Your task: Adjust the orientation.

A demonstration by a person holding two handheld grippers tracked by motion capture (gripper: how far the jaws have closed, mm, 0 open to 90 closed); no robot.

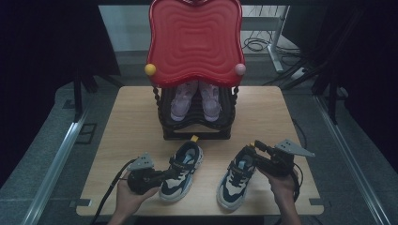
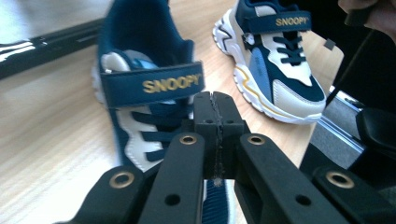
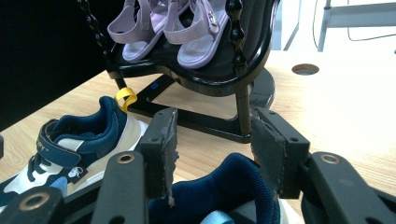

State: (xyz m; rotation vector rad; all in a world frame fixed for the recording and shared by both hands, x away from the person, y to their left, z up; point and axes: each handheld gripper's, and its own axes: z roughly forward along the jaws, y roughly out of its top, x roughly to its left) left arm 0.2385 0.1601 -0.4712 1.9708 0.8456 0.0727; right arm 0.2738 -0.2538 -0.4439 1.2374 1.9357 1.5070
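**Grippers at the two sneakers in front of the shoe rack**

Left gripper [image 1: 165, 175] has its jaws pressed flat together with nothing between them, and its tip rests over the laces of the left sneaker [image 1: 182, 169], just below the strap with the yellow word. For a good hold it probably needs to part the jaws first and then take a firm edge, such as the strap or the collar, not the loose laces. Right gripper [image 1: 248, 154] stands with its jaws wide apart on both sides of the padded heel collar of the right sneaker [image 1: 236, 176]; the pads do not press on it yet. I think it should go a little lower before closing, so that the pads take the collar fully and the shoe does not slip or tilt.

Both sneakers lie on the wooden table [image 1: 122, 122], near each other, toes toward the person, just in front of the black shoe rack [image 1: 196, 124]. A pair of pale purple sandals [image 1: 195, 101] sits on its shelf.

The red tray [image 1: 195, 40] on top covers the back part of the sandals. In the left gripper view, the jaws hide the toe of the near sneaker. The room around the table is very dark.
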